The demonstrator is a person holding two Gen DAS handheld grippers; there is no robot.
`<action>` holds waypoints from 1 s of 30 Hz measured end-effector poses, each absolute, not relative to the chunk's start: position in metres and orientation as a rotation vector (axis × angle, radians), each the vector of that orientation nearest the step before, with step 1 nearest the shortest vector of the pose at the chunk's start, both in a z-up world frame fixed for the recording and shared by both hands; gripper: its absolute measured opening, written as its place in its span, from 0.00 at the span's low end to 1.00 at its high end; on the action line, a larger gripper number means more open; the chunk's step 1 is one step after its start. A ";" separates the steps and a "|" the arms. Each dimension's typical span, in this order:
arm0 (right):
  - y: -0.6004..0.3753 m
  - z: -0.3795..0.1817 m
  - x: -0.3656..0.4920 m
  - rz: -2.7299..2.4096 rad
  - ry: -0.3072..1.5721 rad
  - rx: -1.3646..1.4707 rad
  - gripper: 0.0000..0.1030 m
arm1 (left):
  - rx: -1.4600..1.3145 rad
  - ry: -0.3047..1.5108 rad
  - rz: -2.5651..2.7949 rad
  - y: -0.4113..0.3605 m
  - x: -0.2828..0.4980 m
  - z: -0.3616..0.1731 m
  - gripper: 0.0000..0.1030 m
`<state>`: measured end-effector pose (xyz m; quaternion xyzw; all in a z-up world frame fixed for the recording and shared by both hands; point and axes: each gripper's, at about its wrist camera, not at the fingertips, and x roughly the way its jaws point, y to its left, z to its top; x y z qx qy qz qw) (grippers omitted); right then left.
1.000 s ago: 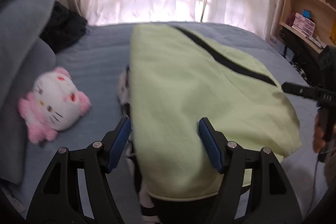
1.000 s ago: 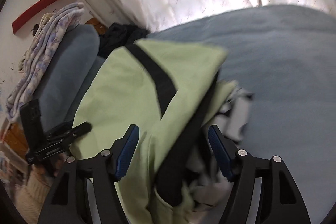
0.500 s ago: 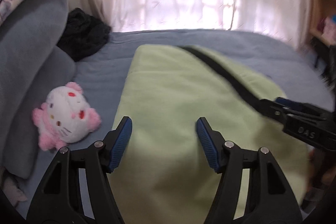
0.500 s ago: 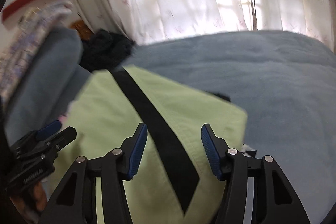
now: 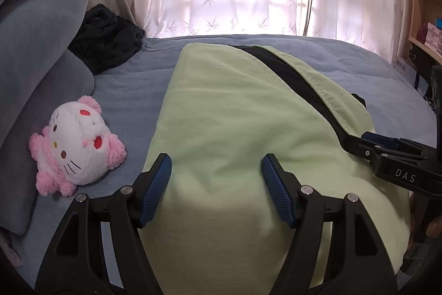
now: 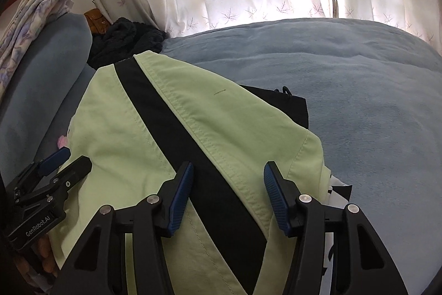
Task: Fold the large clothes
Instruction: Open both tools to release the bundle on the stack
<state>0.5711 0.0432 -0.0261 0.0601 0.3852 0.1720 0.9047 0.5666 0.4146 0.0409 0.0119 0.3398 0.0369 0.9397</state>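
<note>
Writing: the right gripper (image 5: 356, 140) carries "DAS" in white on its body in the left wrist view; the left gripper (image 6: 69, 161) reads "GenRobot.AI" in the right wrist view.
Change: a second ago the green cloth hung bunched and lifted with white and black fabric showing under it; now it lies spread flat.
Garment (image 5: 248, 134): pale green, with a black stripe (image 6: 176, 126) running diagonally and stitched seams beside it; folded on the blue bedspread (image 6: 359, 79), a black layer poking out at its far edge.
Left fingers: apart and opening, nothing pinched, green cloth below.
Right fingers: released, apart over the stripe.
Nearby: a pink-and-white plush cat (image 5: 76, 147) beside the garment.
</note>
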 end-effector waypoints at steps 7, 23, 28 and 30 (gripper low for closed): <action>0.033 -0.019 0.560 0.366 0.787 0.125 0.53 | 0.025 0.684 0.071 0.414 0.567 0.037 0.65; -0.005 0.033 0.470 0.366 0.815 0.114 0.74 | 0.000 0.715 0.123 0.373 0.489 0.078 0.70; -0.034 0.058 0.410 0.367 0.825 0.097 0.74 | -0.001 0.680 0.124 0.335 0.430 0.108 0.78; -0.048 0.069 0.385 0.362 0.826 0.082 0.74 | 0.005 0.676 0.122 0.315 0.405 0.119 0.79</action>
